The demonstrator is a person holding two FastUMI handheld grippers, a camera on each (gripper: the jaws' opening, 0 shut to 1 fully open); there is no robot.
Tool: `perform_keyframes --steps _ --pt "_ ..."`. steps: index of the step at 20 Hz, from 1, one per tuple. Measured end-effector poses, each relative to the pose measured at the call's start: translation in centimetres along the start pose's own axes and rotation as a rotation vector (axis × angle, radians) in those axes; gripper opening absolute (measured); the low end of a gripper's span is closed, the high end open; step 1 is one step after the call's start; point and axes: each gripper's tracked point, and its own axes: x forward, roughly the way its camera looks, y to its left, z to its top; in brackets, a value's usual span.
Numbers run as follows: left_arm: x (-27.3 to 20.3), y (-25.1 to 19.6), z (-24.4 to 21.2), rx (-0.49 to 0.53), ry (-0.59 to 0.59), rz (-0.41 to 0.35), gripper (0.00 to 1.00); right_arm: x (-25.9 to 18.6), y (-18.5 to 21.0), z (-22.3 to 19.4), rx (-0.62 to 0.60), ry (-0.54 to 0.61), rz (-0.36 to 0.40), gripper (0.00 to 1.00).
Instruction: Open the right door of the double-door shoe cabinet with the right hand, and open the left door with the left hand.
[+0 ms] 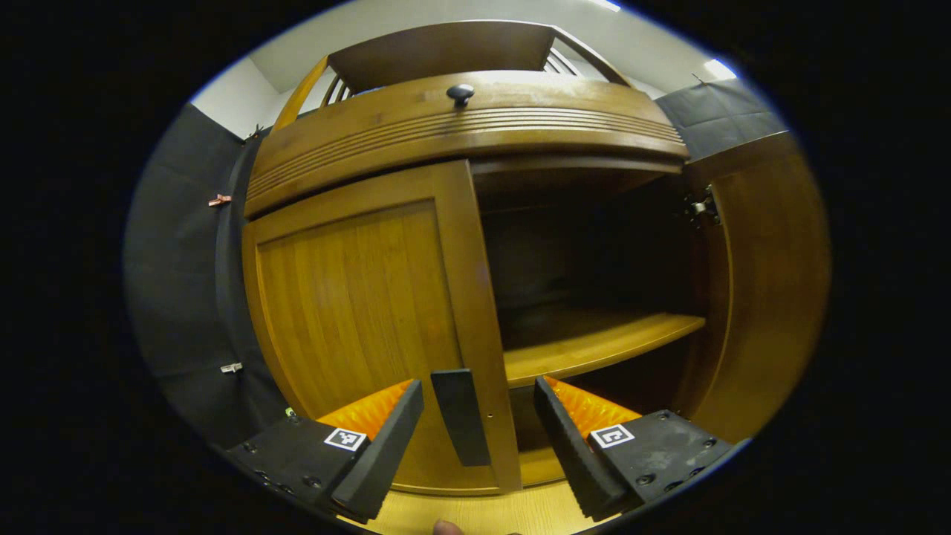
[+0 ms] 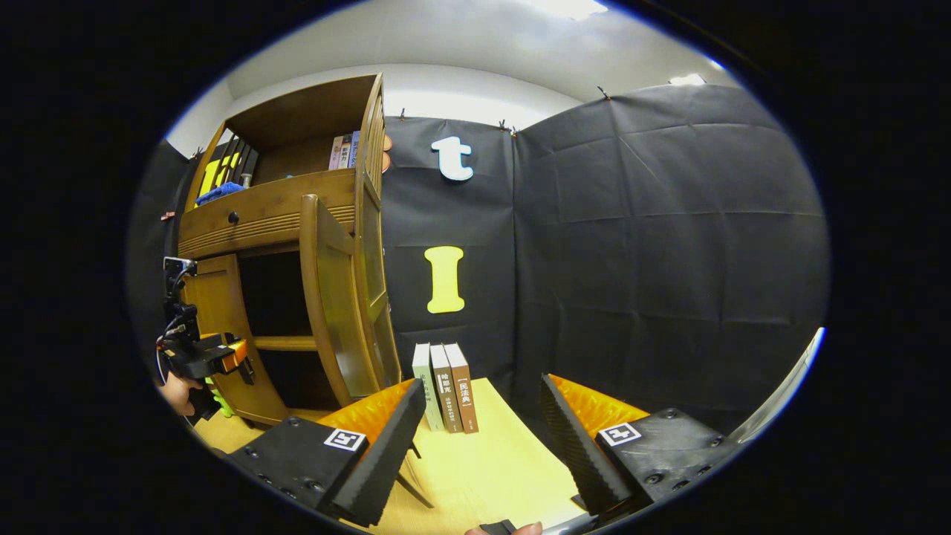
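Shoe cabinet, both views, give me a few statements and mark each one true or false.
1. The right door stands swung open. True.
2. The left door is wide open. False: it is closed or nearly so.
3. The left claw is open, its fingers either side of the left door's handle. True.
4. The right claw grips the right door. False: it is open, holding nothing, away from the cabinet.
5. Three books lie flat in a stack. False: they stand upright beside the cabinet.
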Motion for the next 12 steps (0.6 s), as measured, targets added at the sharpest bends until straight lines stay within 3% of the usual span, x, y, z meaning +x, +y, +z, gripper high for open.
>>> perform_keyframes --steps 2,8,12 --pt "1.1 0.1 -1.2 -0.029 0.026 -0.001 0.89 -0.1 -0.2 0.1 -0.006 -0.001 -0.008 0.98" --pt "2.9 0.9 -2.9 -0.046 0.061 0.028 0.41 -1.5 -0.4 0.4 -0.022 -0.002 -0.031 0.98" --pt "2.5 0.9 -3.2 -0.062 0.085 0.028 0.34 -2.9 0.9 0.6 -0.008 0.003 -0.013 0.98"
